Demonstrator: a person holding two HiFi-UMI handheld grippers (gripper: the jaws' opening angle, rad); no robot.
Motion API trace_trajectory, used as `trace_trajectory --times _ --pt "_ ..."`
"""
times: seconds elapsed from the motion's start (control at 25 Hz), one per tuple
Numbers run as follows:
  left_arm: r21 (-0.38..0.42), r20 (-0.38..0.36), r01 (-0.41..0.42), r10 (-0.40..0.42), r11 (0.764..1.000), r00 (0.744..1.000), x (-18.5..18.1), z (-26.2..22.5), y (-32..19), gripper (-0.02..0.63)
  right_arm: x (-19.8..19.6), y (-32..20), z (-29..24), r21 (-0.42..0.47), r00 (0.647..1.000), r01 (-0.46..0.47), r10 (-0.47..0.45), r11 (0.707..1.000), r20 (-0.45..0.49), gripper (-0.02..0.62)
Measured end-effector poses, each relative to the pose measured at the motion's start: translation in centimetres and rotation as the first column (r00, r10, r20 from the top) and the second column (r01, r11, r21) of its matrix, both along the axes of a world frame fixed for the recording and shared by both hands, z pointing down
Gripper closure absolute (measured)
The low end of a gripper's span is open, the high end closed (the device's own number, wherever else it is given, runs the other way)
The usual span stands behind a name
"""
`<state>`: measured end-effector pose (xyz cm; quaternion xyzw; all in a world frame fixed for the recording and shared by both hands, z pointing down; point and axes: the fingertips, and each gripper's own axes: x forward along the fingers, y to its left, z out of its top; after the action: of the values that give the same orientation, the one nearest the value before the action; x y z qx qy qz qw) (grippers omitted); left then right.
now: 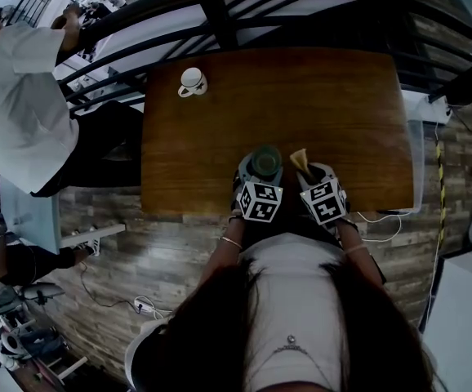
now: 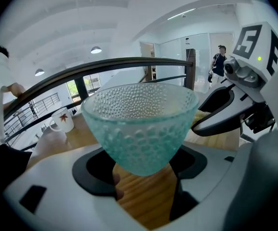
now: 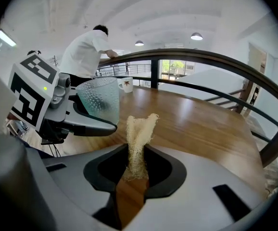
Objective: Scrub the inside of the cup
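Cup (image 2: 141, 124), sponge (image 3: 138, 143) above wooden table (image 1: 342, 121); railing (image 3: 201, 57) beyond.

Head view's left edge cuts off the bystander (image 1: 15, 96) — the mug's (image 1: 192, 82) print unreadably small there.

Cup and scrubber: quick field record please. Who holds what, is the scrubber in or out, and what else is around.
left gripper: shut on the green glass cup, cup upright
right gripper: shut on the loofah scrubber
scrubber position: beside the cup, outside it, not touching
table: wooden; white mug near its far left corner
bystander: person in white, left of the table
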<state>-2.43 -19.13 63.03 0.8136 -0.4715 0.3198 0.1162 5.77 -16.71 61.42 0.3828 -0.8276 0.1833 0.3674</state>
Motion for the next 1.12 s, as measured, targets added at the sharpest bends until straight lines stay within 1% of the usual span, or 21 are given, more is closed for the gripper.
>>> trace_trajectory --times 0.16,0.28,0.6,0.8,1.0,1.12 --pt "0.011 0.025 -0.005 0.005 1.000 1.000 0.0 0.0 0.7 0.265 -0.1 0.3 -1.0 0.026 0.999 -0.010 0.009 1.000 0.031 0.479" --pt "0.016 0.044 -0.007 0.006 1.000 0.999 -0.1 0.0 0.6 0.265 -0.1 0.0 -1.9 0.065 0.999 0.004 -0.007 0.998 0.046 0.479" --pt "0.042 0.107 -0.048 0.043 0.998 0.993 0.7 -0.7 1.7 0.265 -0.1 1.3 -6.1 0.113 0.993 0.034 -0.046 0.993 0.109 0.480" --pt "0.064 0.168 -0.092 0.081 0.994 0.983 1.5 -0.8 1.9 0.265 0.0 2.3 -7.6 0.124 0.985 0.048 -0.068 0.991 0.158 0.480" --pt "0.067 0.215 -0.126 0.109 0.990 0.971 2.0 -1.1 1.9 0.265 -0.1 3.1 -9.3 0.148 0.979 0.071 -0.097 0.986 0.177 0.482" --pt "0.076 0.246 -0.158 0.135 0.985 0.960 2.5 -1.2 2.0 0.265 -0.5 3.7 -9.7 0.147 0.976 0.106 -0.131 0.983 0.174 0.482"
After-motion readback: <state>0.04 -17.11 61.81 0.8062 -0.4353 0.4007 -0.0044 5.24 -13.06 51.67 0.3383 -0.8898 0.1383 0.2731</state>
